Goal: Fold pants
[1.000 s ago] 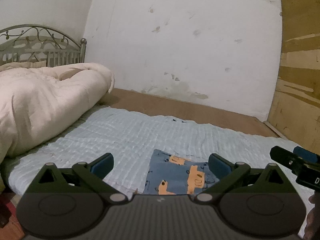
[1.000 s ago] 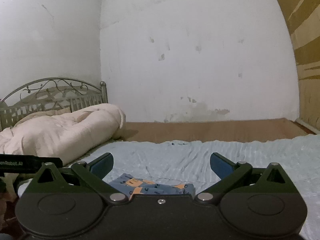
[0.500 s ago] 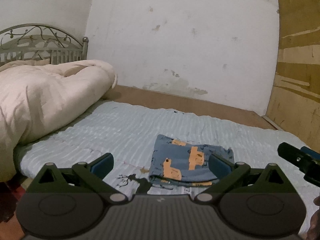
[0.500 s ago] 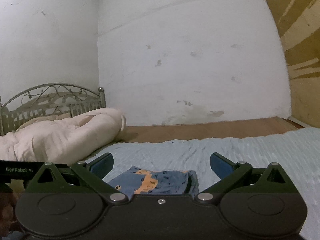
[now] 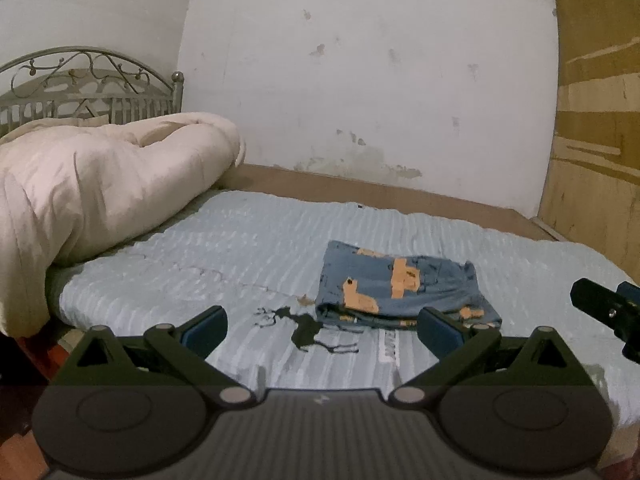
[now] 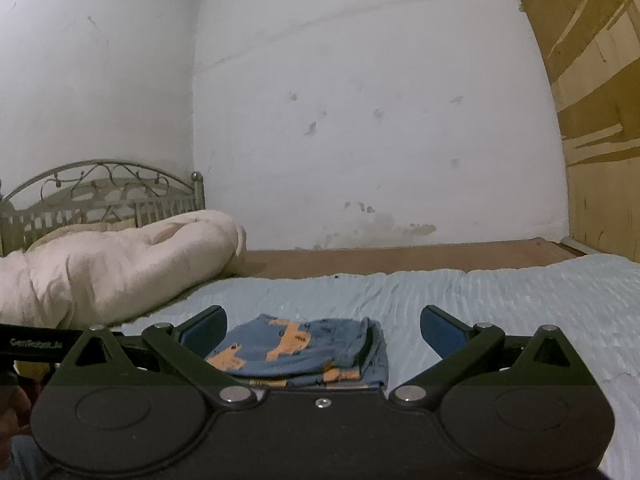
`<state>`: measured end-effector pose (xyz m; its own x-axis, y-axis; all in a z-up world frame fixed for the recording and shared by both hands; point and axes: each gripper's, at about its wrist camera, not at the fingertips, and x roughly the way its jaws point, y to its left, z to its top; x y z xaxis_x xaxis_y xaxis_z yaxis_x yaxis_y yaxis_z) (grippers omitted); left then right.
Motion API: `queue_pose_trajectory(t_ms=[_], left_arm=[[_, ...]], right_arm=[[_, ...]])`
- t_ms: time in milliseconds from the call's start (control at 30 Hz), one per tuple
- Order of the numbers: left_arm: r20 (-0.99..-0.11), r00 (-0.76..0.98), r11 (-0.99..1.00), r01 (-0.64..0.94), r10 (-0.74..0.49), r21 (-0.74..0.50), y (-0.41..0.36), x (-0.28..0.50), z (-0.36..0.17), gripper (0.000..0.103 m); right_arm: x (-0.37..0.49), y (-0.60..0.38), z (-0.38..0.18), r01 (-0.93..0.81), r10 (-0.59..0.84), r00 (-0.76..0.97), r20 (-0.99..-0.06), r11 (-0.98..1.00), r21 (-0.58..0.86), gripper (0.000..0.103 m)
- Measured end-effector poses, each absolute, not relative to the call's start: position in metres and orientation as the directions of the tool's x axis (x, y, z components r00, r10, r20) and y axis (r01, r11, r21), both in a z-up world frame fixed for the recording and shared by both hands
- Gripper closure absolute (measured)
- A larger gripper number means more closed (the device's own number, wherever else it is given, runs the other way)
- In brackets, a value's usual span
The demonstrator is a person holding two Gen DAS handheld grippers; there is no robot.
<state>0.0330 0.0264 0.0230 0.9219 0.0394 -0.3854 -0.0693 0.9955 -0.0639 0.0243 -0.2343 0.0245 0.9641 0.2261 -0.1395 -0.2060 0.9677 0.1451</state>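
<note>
— Now, where are the pants (image 5: 404, 288)?
— Folded into a flat blue bundle with orange shapes, lying on the light blue bed cover (image 5: 224, 248), toward 1 o'clock of the left tool (image 5: 322, 326).
— And that tool?
— Spread wide, holding nothing, above the cover's dark deer print (image 5: 306, 326).
— Right tool (image 6: 322, 330)?
— Also spread wide and empty, with the bundle straight ahead at 12 o'clock, untouched.
— Anything else?
— Cream comforter (image 5: 100, 176) heaped at 10 o'clock, in front of a metal headboard (image 5: 88, 92).
</note>
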Motion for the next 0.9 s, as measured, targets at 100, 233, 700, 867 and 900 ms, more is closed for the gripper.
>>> queue_pose_trajectory(t_ms=[100, 233, 700, 867, 900], left_arm=[[-0.391, 0.92, 0.997, -0.063, 0.042, -0.043, 0.024, 0.031, 0.017, 0.001], [-0.406, 0.913, 0.998, -0.058, 0.04, -0.032, 0.024, 0.032, 0.008, 0.001], [-0.419, 0.907, 0.999, -0.052, 0.042, -0.015, 0.02, 0.033, -0.001, 0.001], [-0.418, 0.907, 0.999, -0.052, 0.041, -0.015, 0.02, 0.033, -0.001, 0.001], [-0.419, 0.907, 0.999, -0.052, 0.041, -0.015, 0.02, 0.033, -0.001, 0.001]], right_arm=[[0.019, -0.232, 0.017, -0.204, 0.225, 0.962, -0.157, 0.969, 0.137, 0.001], [0.017, -0.229, 0.007, -0.198, 0.221, 0.956, -0.191, 0.971, 0.131, 0.001], [0.02, -0.229, -0.008, -0.195, 0.225, 0.943, -0.246, 0.971, 0.138, 0.001], [0.02, -0.23, -0.008, -0.201, 0.231, 0.941, -0.247, 0.97, 0.139, 0.001], [0.02, -0.23, -0.008, -0.2, 0.23, 0.941, -0.247, 0.97, 0.139, 0.001]])
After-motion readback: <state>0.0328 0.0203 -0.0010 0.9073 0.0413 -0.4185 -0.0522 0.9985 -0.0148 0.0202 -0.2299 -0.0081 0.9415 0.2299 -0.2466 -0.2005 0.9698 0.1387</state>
